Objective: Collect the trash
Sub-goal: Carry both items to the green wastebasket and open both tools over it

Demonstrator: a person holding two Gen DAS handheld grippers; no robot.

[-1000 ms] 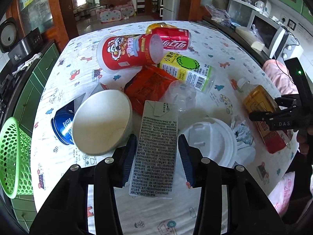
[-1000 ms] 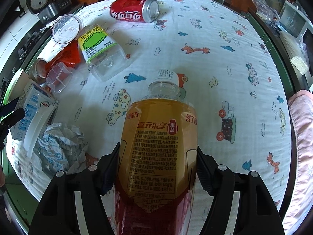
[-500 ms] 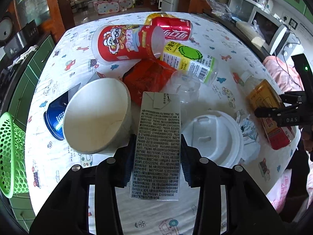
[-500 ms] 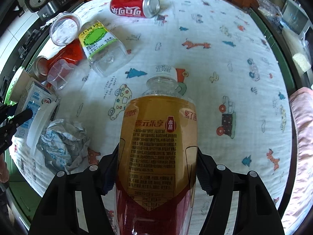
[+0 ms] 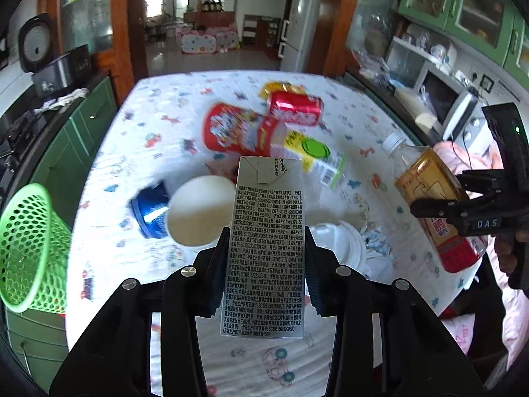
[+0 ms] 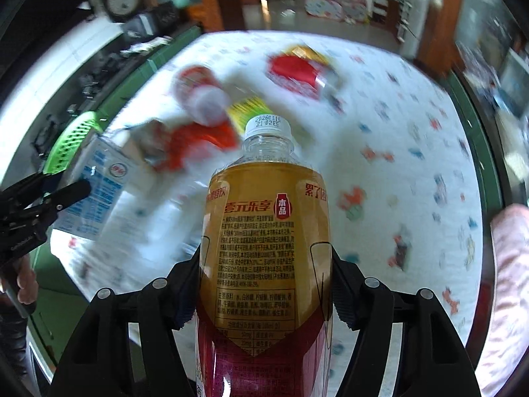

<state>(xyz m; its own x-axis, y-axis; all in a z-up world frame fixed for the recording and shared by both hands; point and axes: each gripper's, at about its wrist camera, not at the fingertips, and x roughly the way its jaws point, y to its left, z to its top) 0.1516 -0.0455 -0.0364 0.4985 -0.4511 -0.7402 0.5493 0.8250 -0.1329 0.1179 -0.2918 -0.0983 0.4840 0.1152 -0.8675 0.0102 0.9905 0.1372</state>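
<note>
While the left claw [image 5: 264, 264] clamps a milk carton [image 5: 269, 231] above the littered worktop [image 5: 158, 132], the right claw [image 6: 264, 284] grips a capped tea bottle [image 6: 266, 231].

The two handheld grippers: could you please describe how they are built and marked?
Both the left gripper and the right gripper are matte black, with angular linkage arms joined by silver round bolts and jaws lined with dark blue ribbed pads. Seen side-on, the right gripper carries white "DAS" lettering and a small green light.
</note>
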